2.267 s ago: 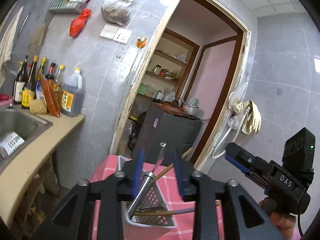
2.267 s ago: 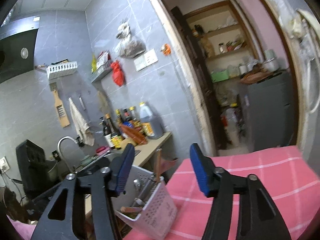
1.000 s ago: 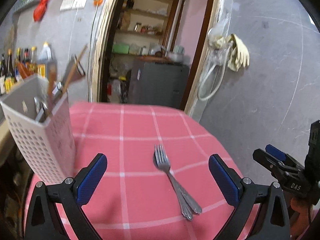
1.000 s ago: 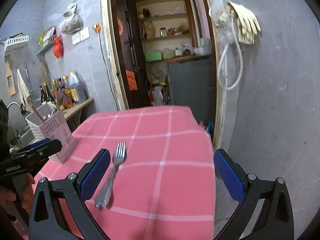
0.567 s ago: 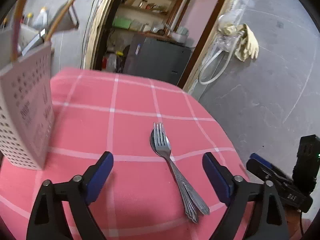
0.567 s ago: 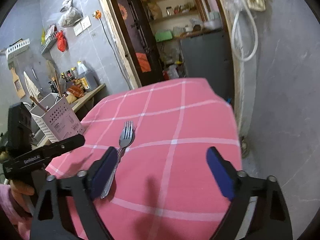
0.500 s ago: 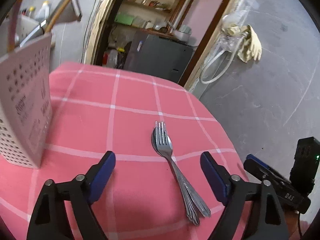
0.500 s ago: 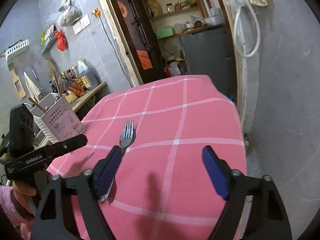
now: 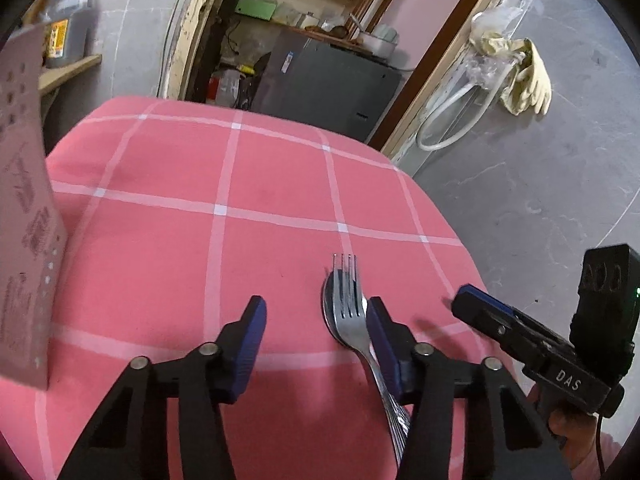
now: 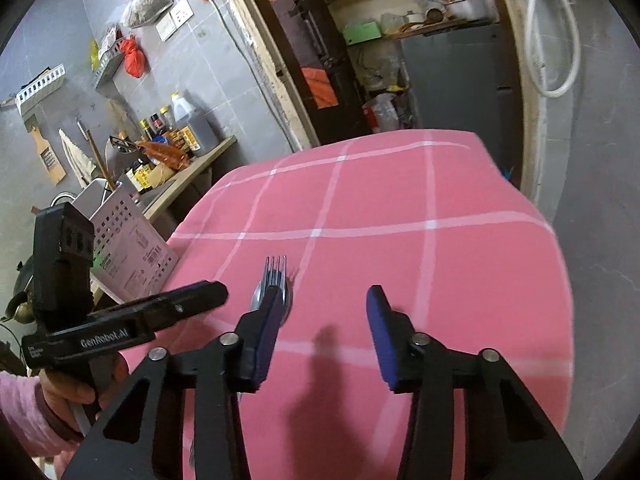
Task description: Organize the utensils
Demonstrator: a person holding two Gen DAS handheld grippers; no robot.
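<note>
A steel fork lies on top of a steel spoon on the pink checked tablecloth, tines pointing away. My left gripper is open and empty, low over the cloth, with its right finger beside the fork's head. My right gripper is open and empty; its left finger covers part of the fork. A white perforated utensil holder with several utensils stands at the table's left edge, also in the left wrist view.
A kitchen counter with bottles and a sink lies left of the table. A doorway with a grey cabinet is behind it. A grey wall with a hose and gloves stands on the right.
Both grippers have dropped lower and moved closer to the fork and spoon, and their jaws have narrowed. The fork and spoon have not moved.
</note>
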